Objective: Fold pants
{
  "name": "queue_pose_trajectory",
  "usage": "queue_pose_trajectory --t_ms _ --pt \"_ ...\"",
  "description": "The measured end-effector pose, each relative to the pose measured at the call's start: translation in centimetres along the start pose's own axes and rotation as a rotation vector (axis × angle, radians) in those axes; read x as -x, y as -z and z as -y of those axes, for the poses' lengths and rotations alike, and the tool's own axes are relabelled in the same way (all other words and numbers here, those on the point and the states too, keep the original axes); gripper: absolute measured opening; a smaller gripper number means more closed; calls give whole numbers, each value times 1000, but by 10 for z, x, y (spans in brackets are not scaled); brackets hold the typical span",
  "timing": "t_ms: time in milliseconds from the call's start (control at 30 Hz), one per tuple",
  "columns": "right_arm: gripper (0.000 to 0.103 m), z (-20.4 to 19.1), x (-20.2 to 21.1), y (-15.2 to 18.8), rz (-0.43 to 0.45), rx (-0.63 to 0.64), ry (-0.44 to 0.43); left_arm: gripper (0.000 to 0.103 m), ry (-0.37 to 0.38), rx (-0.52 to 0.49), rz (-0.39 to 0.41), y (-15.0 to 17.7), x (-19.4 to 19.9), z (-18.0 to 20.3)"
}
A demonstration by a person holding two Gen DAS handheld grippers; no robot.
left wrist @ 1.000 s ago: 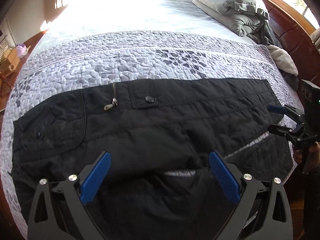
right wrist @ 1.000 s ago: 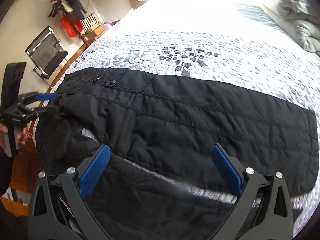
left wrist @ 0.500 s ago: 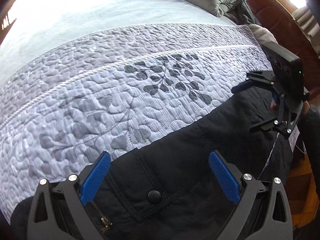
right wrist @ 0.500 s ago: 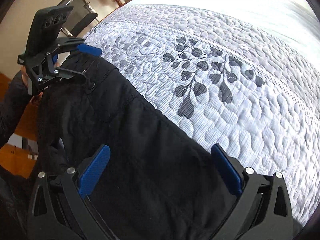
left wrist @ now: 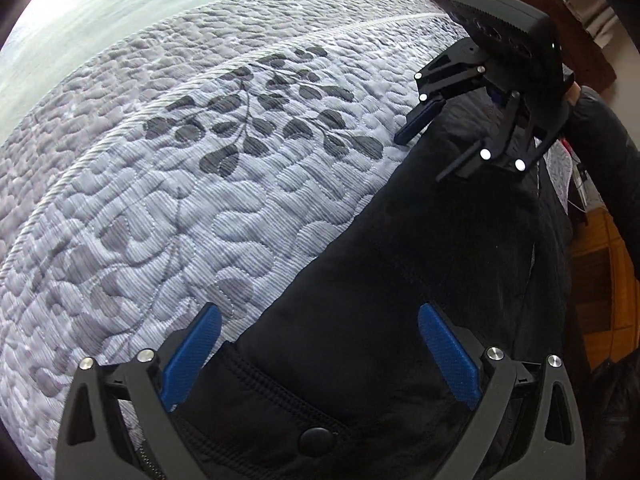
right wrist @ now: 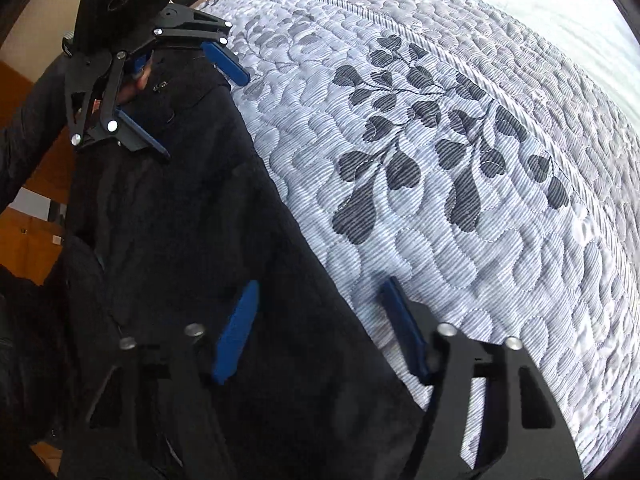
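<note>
Black pants (left wrist: 400, 288) lie across the grey quilted bedspread (left wrist: 168, 184); they also show in the right wrist view (right wrist: 172, 240). My left gripper (left wrist: 320, 344) is open, its blue pads straddling the far edge of the waistband near a snap button (left wrist: 316, 436) and a zipper. My right gripper (right wrist: 316, 320) is open, its jaws narrower than before, straddling the pants' far edge at the leg end. Each gripper shows in the other's view: the right gripper (left wrist: 436, 148) and the left gripper (right wrist: 200, 108).
The quilt with a dark leaf pattern (right wrist: 432, 132) stretches beyond the pants. A wooden floor (left wrist: 600, 280) and dark wooden bed frame (left wrist: 576, 20) lie at the right. Wooden furniture (right wrist: 28, 240) stands at the left.
Both grippers have moved forward and down to the pants' far edge, and each has tilted. The right gripper's jaws have narrowed. The pants have not moved.
</note>
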State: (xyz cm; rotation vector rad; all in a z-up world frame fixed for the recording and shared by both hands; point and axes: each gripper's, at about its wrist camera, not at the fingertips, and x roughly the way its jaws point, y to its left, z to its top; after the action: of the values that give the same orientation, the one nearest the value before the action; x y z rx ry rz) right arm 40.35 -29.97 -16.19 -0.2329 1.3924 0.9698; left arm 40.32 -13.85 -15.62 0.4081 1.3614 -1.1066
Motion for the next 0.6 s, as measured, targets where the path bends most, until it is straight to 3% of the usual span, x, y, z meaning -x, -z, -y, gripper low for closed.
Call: queue_pose_trajectory --t_ms 133,200,400,533,600 --pt "11 -8 12 15 7 39 18 99 40 -45 -49 -12 -8 8" --pt "8 -11 19 17 44 35 9 99 39 -59 -60 -18 -11 9" --pt "7 -24 59 39 162 64 -13 99 115 -56 -57 -42 -12 -2" --pt "7 -36 68 37 207 90 -3 99 293 -44 -110 -53 -20 -8" --pt "6 -39 73 40 225 98 -3 98 301 -63 -114 -58 -23 -6"
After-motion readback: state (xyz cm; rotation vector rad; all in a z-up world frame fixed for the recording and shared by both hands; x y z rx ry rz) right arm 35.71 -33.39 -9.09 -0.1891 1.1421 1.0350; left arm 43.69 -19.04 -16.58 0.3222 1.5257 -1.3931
